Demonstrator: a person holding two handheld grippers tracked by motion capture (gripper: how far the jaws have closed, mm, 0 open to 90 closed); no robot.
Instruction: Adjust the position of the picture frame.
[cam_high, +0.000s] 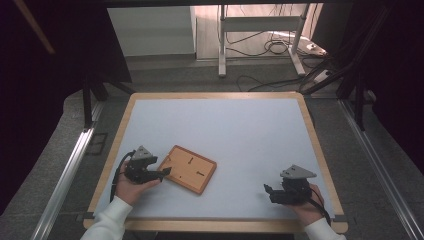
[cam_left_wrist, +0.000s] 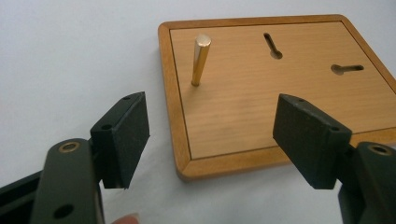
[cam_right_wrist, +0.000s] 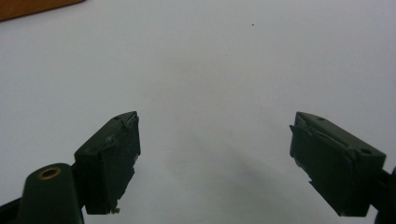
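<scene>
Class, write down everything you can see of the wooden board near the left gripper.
The wooden board is a flat, light brown rectangle with rounded corners and a raised, darker frame round its panel. Two keyhole-shaped slots are cut into the panel, and a brass-coloured pin stands up near one corner, leaning slightly. It lies flat and askew on the white table. The left gripper is open at one corner; contact cannot be told.

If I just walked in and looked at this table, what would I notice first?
Probably the wooden board, lying at an angle on the white table, near the front left. A small brass peg stands up from it, next to two keyhole-shaped slots. The left gripper is wide open right at the board's edge, and the right gripper waits open over bare table at the front right.
</scene>
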